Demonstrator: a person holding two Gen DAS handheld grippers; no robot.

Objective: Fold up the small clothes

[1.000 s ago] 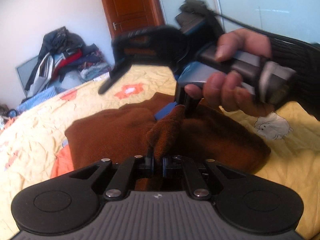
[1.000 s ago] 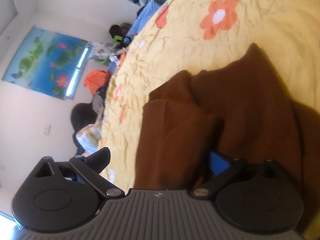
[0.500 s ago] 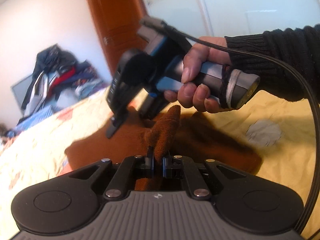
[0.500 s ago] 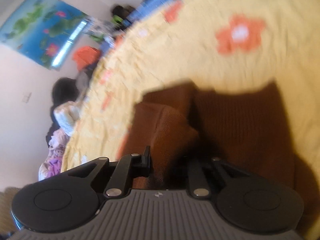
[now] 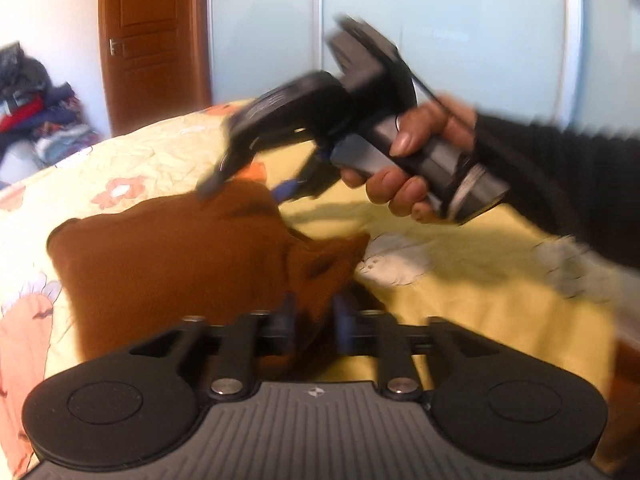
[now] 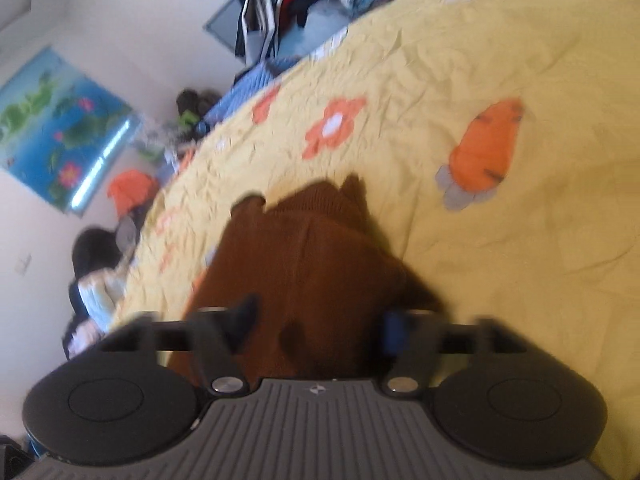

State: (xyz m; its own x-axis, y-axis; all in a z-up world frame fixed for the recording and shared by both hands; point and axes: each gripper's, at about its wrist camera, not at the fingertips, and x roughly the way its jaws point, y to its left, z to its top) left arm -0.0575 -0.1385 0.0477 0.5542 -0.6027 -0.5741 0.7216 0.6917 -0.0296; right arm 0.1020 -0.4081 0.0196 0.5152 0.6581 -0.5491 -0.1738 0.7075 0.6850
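Note:
A brown knitted garment [image 5: 172, 256] lies folded on the yellow flowered bed sheet [image 5: 460, 280]. My left gripper [image 5: 313, 316] hovers at its near right corner. Its jaws are opening, and a loose fold of the brown cloth still lies between them without being pinched. A hand [image 5: 404, 176] holds my right gripper [image 5: 248, 188] over the garment's far edge, with its fingers spread. In the right wrist view the garment [image 6: 308, 256] lies below my right gripper [image 6: 318, 320]. Those jaws are opening wide and nothing is pinched in them.
A heap of clothes [image 5: 36, 120] lies beyond the bed at the left, beside a wooden door [image 5: 154, 40] and pale wardrobe doors [image 5: 440, 20]. A dark sleeve [image 5: 560, 184] crosses the right side. In the right wrist view a picture [image 6: 56, 128] hangs on the wall.
My left jaws, shut on a raised fold of brown cloth, have parted and the fold has sunk. My right gripper closed on the cloth, then opened and drew back to the right.

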